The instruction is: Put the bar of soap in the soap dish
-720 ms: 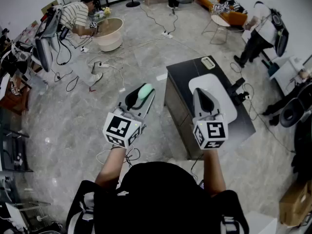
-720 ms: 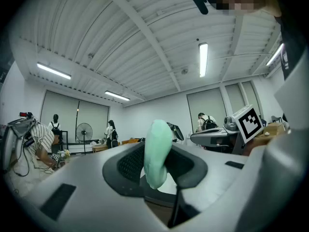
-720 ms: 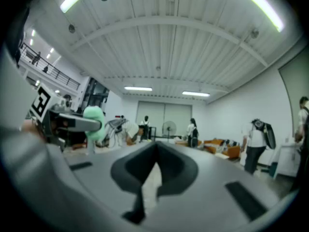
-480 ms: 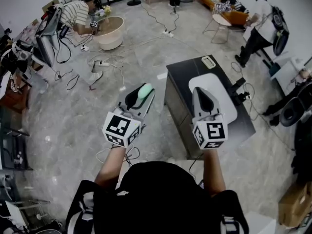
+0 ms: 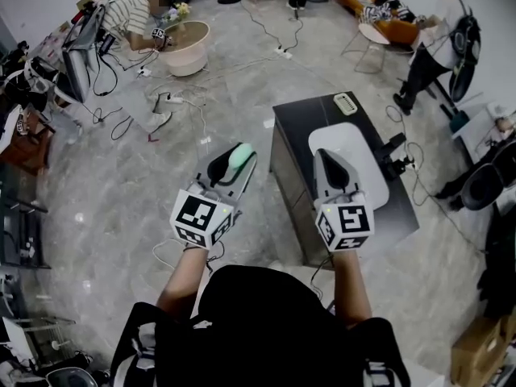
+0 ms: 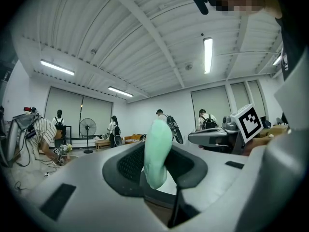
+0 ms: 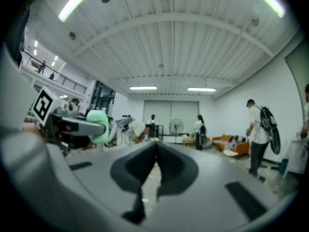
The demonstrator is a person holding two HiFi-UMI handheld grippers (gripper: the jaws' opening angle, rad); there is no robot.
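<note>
The bar of soap (image 5: 240, 157) is mint green and sits clamped between the jaws of my left gripper (image 5: 233, 161), held level over the floor to the left of the dark cabinet (image 5: 302, 123). In the left gripper view the soap (image 6: 158, 146) stands on edge between the two pads of the left gripper (image 6: 157, 161). The white oval soap dish (image 5: 364, 147) lies on the cabinet top. My right gripper (image 5: 332, 165) hovers over the dish's near part, jaws closed with nothing in them. In the right gripper view its tips (image 7: 155, 149) meet, and the soap (image 7: 100, 125) shows at the left.
Cables and power strips (image 5: 173, 107) trail across the marble floor. A person (image 5: 133, 14) crouches by a round cream table (image 5: 187, 47) at the back left. Another person (image 5: 435, 43) stands at the back right near an orange sofa (image 5: 379, 10). A small white remote (image 5: 344, 103) lies on the cabinet.
Both grippers stay in about the same places, and the soap remains gripped. The head view has shifted slightly, and the person at the back right has stepped along.
</note>
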